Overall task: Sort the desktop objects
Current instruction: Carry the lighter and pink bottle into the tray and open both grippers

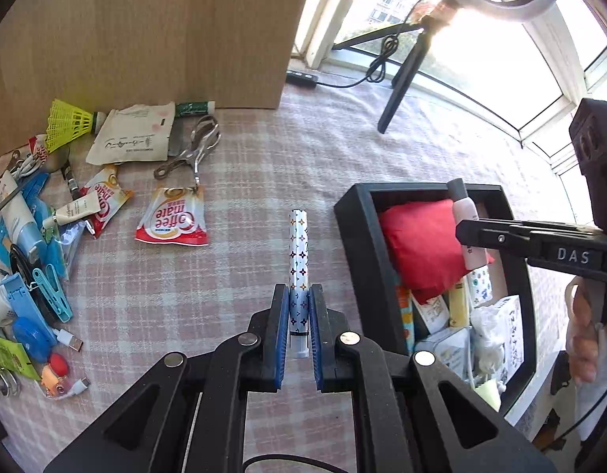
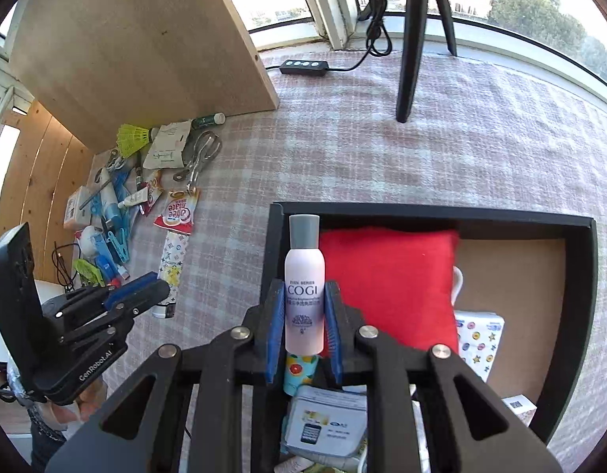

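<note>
My left gripper [image 1: 298,293] is shut on a slim white patterned tube [image 1: 298,252] and holds it above the checked cloth, left of the black box [image 1: 362,244]. It also shows in the right wrist view [image 2: 145,287], with the tube [image 2: 173,260] in it. My right gripper [image 2: 303,295] is shut on a pink COGI spray bottle [image 2: 304,287] with a grey cap, held over the black box [image 2: 433,213] at its left side. The bottle [image 1: 465,213] and right gripper [image 1: 467,232] also show in the left wrist view. The box holds a red cushion [image 2: 386,276] and several small packs.
A pile of loose items lies at the left: Coffee mate sachets [image 1: 173,220], metal tongs [image 1: 191,149], a yellow shuttlecock [image 1: 72,120], blue clips [image 1: 51,287], cables. A wooden board [image 1: 145,31] stands behind. A tripod leg [image 2: 409,51] and a power switch [image 2: 303,67] are at the back.
</note>
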